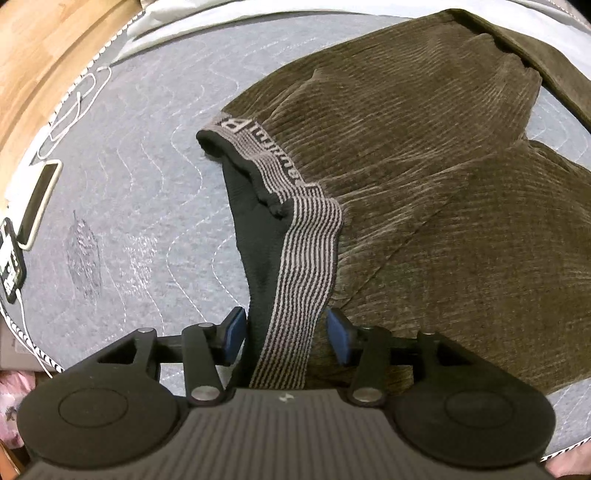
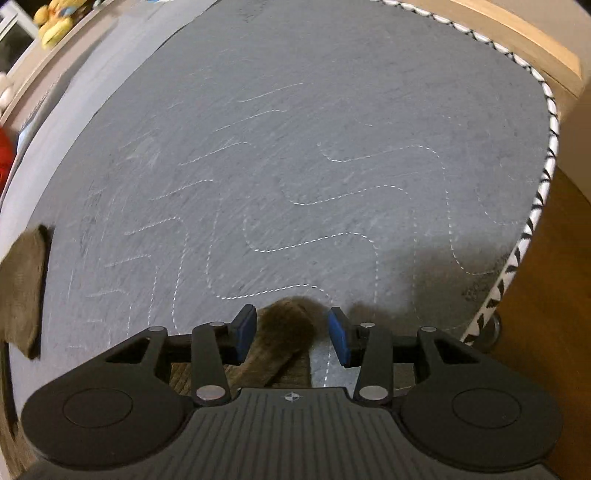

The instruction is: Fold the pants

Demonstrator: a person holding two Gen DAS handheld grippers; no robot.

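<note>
Brown corduroy pants (image 1: 424,166) lie spread on a grey quilted mattress (image 1: 147,184). Their striped elastic waistband (image 1: 306,236) is lifted and runs down between the blue pads of my left gripper (image 1: 286,332), which stands open with a gap on each side of the band. In the right wrist view a fold of the brown fabric (image 2: 288,325) sits between the fingers of my right gripper (image 2: 291,332), also open, its pads clear of the cloth. Another part of the pants (image 2: 22,288) shows at the left edge.
A phone (image 1: 38,199) and a white cable (image 1: 77,103) lie near the mattress's left edge, beside wooden flooring (image 1: 33,55). The mattress's piped border (image 2: 532,221) runs down the right, with wood (image 2: 546,295) beyond. Yellow toys (image 2: 55,22) sit on a shelf at top left.
</note>
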